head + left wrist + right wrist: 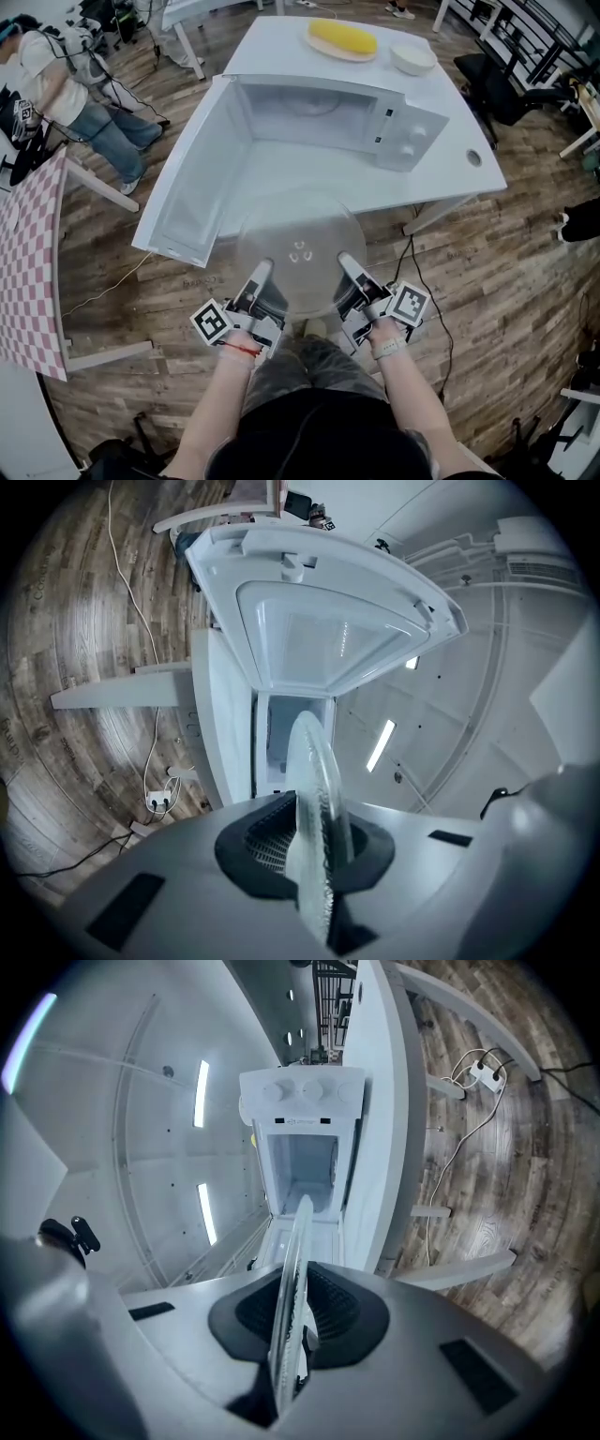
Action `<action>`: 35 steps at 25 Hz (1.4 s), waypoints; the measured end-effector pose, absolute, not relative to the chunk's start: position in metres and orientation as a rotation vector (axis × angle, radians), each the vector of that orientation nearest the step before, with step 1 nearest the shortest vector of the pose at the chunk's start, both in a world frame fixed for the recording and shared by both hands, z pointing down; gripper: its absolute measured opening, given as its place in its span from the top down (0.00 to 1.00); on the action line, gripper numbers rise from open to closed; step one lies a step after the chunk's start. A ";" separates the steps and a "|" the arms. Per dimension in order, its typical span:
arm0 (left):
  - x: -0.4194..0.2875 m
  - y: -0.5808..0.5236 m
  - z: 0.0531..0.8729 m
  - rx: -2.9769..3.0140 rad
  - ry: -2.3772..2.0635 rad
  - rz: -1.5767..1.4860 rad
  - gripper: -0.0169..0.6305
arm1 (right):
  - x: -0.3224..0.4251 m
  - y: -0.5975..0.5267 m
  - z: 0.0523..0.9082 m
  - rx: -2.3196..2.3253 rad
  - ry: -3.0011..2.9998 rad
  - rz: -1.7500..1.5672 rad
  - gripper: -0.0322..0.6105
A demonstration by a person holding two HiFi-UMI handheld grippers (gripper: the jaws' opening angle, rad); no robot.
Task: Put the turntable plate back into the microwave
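Glass, clear and round: the turntable plate [298, 246] hangs in the air just in front of the open microwave [314, 114], not inside it. Its far rim reaches over the near edge of the white table [450, 173], and the rest of it sits above the wooden floor [487, 272]. It lies roughly level, with three small bumps showing at its centre.

The person holds it from the near side with both tools. The left gripper [255, 281] bites the rim at the plate's near left, and its own view shows the jaws pinched onto the glass edge, which runs straight up between the black pads. The right gripper [354, 272] does the same at the near right, its jaws also clamped on the rim.

The microwave door [192, 178] swings wide to the left, past the table's edge. The cavity behind it is white and bare. The control panel [405, 136] with its knobs is on the right side of the oven.

Behind the microwave, at the far end of the table, a plate of yellow corn [342, 39] sits beside a small white bowl [412, 58]. Off to the left a person [56, 89] stands near a pink-and-white checked board [28, 262].
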State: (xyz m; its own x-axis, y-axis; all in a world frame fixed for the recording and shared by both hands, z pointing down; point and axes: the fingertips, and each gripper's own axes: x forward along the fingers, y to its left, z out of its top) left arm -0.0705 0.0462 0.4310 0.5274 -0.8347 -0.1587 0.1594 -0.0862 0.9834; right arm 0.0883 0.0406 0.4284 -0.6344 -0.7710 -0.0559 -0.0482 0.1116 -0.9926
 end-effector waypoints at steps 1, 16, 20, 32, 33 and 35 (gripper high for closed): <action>-0.069 0.044 0.431 1.421 -0.631 -0.928 0.92 | 0.089 0.038 0.428 -0.794 1.805 -1.578 0.89; -0.065 0.021 0.436 1.400 -0.644 -0.941 0.92 | 0.094 0.013 0.432 -0.787 1.789 -1.586 0.88; -0.062 0.007 0.439 1.394 -0.641 -0.939 0.92 | 0.097 0.000 0.434 -0.797 1.788 -1.583 0.89; -0.056 -0.042 0.441 1.389 -0.642 -0.928 0.92 | 0.103 -0.048 0.438 -0.805 1.759 -1.580 0.89; -0.055 -0.046 0.441 1.387 -0.643 -0.927 0.92 | 0.104 -0.052 0.438 -0.807 1.758 -1.580 0.89; -0.054 -0.054 0.442 1.384 -0.646 -0.926 0.92 | 0.106 -0.059 0.439 -0.809 1.755 -1.580 0.89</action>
